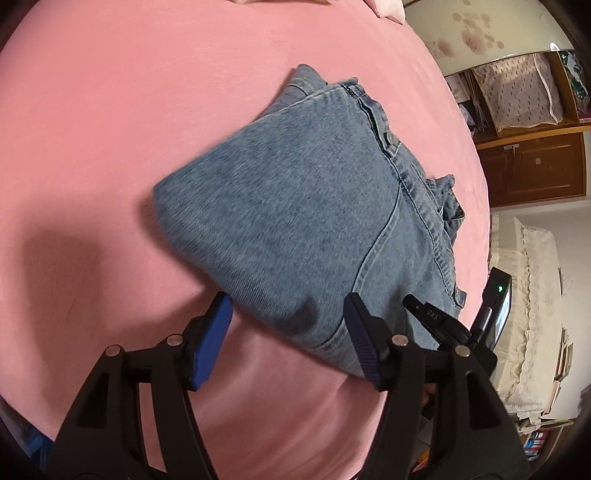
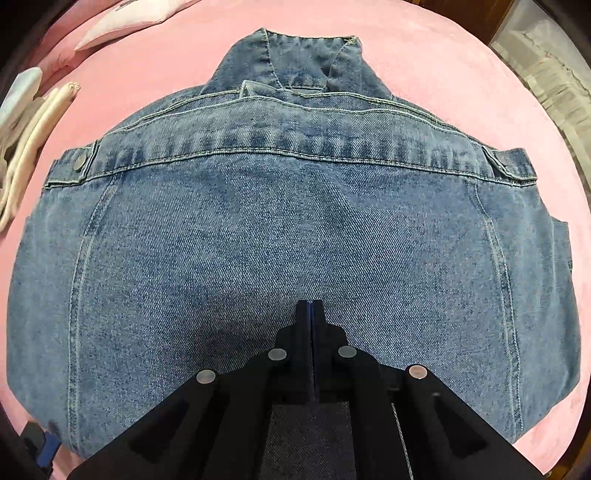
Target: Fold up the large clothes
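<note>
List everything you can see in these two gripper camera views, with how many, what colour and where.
Denim jacket: one, washed blue, folded, back panel up, collar at the far end, lying on the bed cover.
Metal snap buttons: two showing, silver, on the side tabs of the jacket's hem band.
Bed cover: one, pink, under the jacket.
Pale fabric items: a few, white and cream, at the left edge of the right wrist view.
Pillow: one, pale pink, far end of the bed.
Storage bag: one, pale patterned, on a wooden shelf to the right.
Left gripper: one, black with blue pads, open over the jacket's near corner.
Right gripper: one, black, shut, over the jacket's middle.
</note>
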Demonstrator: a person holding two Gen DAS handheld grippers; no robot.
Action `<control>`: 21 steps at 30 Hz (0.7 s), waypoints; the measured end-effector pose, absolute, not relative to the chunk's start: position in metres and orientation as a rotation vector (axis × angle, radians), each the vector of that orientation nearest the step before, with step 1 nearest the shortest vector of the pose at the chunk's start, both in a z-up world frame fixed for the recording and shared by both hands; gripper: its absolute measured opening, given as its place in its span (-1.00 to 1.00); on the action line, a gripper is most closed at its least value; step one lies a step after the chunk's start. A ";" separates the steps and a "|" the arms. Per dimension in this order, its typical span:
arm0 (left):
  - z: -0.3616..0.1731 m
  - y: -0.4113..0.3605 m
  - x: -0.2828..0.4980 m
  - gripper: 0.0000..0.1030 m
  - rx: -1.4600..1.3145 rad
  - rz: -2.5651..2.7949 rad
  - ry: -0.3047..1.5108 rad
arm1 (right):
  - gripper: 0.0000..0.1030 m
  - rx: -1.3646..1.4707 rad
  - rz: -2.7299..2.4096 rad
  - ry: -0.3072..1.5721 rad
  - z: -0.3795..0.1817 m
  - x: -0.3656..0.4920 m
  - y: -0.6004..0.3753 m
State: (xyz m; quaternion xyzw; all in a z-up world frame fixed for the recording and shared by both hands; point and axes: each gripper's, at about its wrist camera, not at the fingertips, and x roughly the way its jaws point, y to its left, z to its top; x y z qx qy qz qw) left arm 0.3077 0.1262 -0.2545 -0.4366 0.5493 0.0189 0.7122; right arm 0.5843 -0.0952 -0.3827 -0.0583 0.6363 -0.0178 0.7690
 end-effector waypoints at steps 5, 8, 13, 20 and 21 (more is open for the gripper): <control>-0.261 0.124 0.320 0.32 -0.981 0.035 1.210 | -0.94 -0.109 -0.008 1.388 -0.381 0.589 -0.107; -0.268 0.120 0.327 0.36 -0.985 0.038 1.202 | -0.94 -0.102 0.002 1.397 -0.384 0.598 -0.115; -0.280 0.117 0.344 0.57 -1.056 0.084 1.189 | -0.94 -0.106 0.002 1.406 -0.384 0.605 -0.123; -0.289 0.111 0.370 0.75 -1.105 0.154 1.204 | -0.94 -0.110 -0.011 1.422 -0.382 0.605 -0.130; -0.288 0.111 0.370 0.75 -1.109 0.157 1.216 | -0.94 -0.109 -0.011 1.427 -0.381 0.606 -0.130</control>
